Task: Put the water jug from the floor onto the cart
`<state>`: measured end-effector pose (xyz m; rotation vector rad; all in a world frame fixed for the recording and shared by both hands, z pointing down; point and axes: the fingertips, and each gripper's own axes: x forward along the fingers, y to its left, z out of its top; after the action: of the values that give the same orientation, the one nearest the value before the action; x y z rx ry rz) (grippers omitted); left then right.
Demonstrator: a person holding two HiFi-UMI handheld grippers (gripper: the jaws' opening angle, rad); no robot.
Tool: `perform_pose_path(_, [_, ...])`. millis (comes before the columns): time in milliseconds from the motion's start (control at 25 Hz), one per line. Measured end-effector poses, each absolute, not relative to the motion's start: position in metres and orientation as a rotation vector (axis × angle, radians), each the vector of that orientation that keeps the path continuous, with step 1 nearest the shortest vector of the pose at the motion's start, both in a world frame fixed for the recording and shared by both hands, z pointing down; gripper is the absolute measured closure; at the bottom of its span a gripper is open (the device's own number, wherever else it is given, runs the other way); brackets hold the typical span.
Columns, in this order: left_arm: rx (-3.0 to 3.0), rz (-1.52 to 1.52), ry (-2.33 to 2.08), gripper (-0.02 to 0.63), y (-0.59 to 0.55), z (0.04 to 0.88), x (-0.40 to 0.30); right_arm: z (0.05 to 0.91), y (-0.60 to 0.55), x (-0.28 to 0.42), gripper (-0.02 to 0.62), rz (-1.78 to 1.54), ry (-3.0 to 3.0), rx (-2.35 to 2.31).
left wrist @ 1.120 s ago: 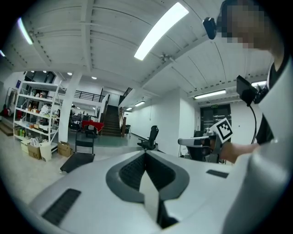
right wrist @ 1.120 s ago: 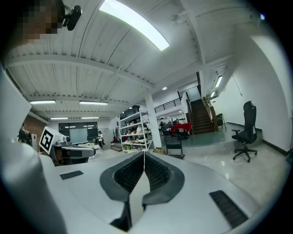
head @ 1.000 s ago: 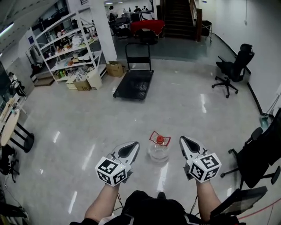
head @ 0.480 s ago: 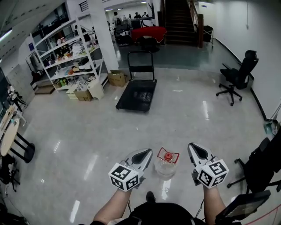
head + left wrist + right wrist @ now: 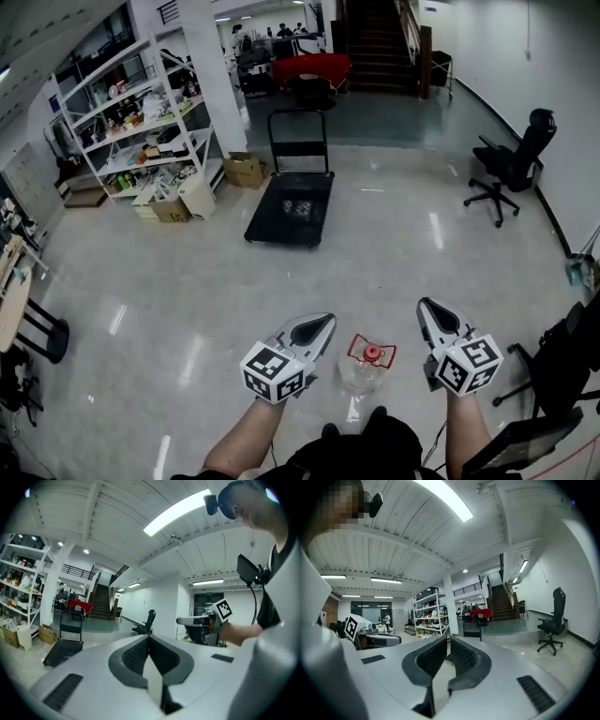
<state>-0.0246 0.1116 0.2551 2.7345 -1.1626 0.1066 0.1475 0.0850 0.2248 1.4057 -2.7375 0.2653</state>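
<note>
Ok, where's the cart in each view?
Head view: cart on the floor, upper centre.
Left gripper view: cart at lower left, on the floor.
Right gripper view: cart at centre, just above the jaws.
Shared landmark: red-covered table behind the cart.

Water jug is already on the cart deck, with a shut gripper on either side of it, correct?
No. The water jug stands on the floor, not on the cart, which is farther ahead; the head view shows it. The rest holds: the left gripper and right gripper, both shut, flank it.
</note>
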Motion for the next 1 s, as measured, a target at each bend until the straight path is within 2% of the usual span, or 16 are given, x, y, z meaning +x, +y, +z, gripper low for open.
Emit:
perform_pose_path(400, [2.693,0.123,-1.161,0.604,0.012,0.279,-0.01,0.254,-0.013,0.159,0.583,0.28,-2.737,1.366])
perform_pose_path(680, [2.617,0.202,-1.18,0.604,-0.051,0.311,0.019,0.291,-0.075,0.199,0.508,0.361,-2.706,1.321])
perform_pose_path(880, [2.545,0.362,-1.103,0.601,-0.072,0.38,0.028,0.363,-0.099,0.206,0.493,0.539,-2.599,1.309])
perform_pose_path(1000, [2.468,0.417,-1.028,0.575,-0.08,0.435,0.024,0.421,-0.102,0.211,0.488,0.676,-2.503,1.313])
